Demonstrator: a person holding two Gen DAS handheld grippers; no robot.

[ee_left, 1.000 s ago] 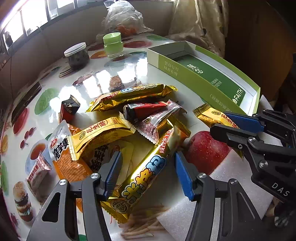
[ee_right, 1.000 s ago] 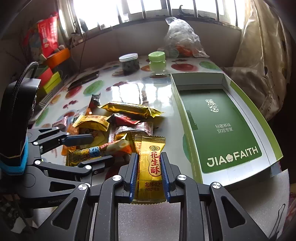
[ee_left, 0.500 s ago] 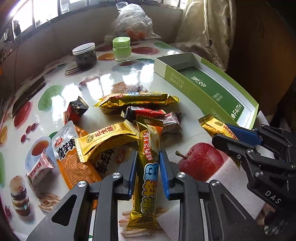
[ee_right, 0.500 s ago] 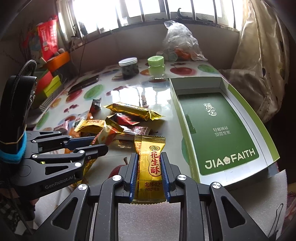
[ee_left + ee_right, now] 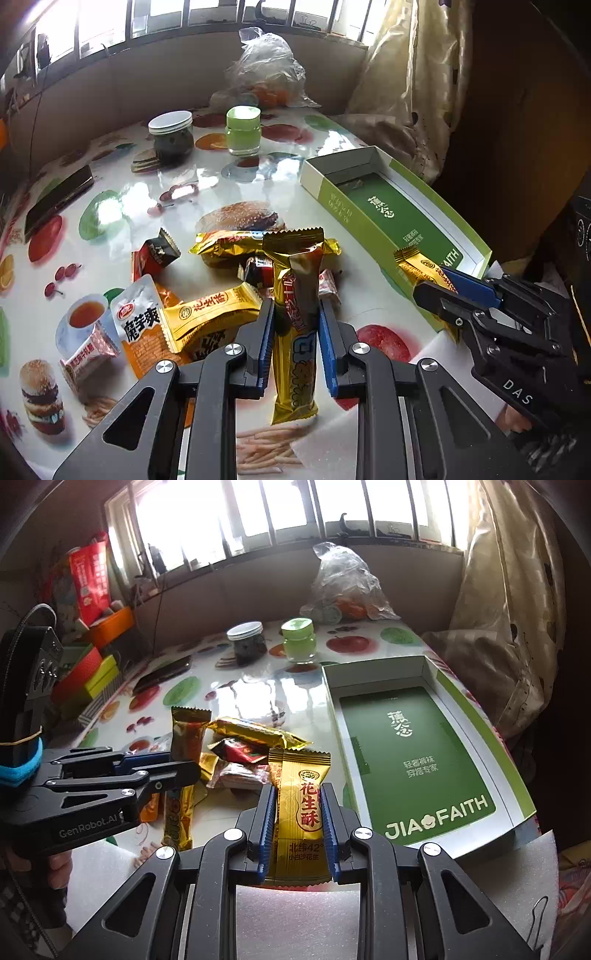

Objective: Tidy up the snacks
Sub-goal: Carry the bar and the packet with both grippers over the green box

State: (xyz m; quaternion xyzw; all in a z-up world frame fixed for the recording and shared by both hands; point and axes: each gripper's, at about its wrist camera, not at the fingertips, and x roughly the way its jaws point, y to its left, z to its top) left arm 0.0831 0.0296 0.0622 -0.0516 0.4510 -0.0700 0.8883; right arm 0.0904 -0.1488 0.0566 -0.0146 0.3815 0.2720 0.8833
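Note:
My left gripper (image 5: pixel 295 308) is shut on a long gold wafer bar (image 5: pixel 297 266), held lengthwise above the table with its crimped end pointing away. My right gripper (image 5: pixel 297 794) is shut on a yellow peanut-crisp packet (image 5: pixel 301 775), lifted off the table. Each gripper shows in the other's view: the right gripper (image 5: pixel 437 286) with its yellow packet (image 5: pixel 415 264) beside the box, and the left gripper (image 5: pixel 179 766) with the gold bar (image 5: pixel 184 734). An open green and white box (image 5: pixel 421 670), empty, lies to the right. Several snack packets (image 5: pixel 218 310) lie in a pile.
A dark jar (image 5: pixel 171 134), a green-lidded jar (image 5: pixel 243 129) and a plastic bag (image 5: pixel 267 70) stand at the table's far side. A phone (image 5: pixel 59 199) lies at the left. White foam sheet (image 5: pixel 295 915) covers the near edge. A curtain (image 5: pixel 509 602) hangs right of the box.
The left gripper shut on the gold bar and raised it off the pile, turning it lengthwise. The right gripper rose a little with its yellow packet.

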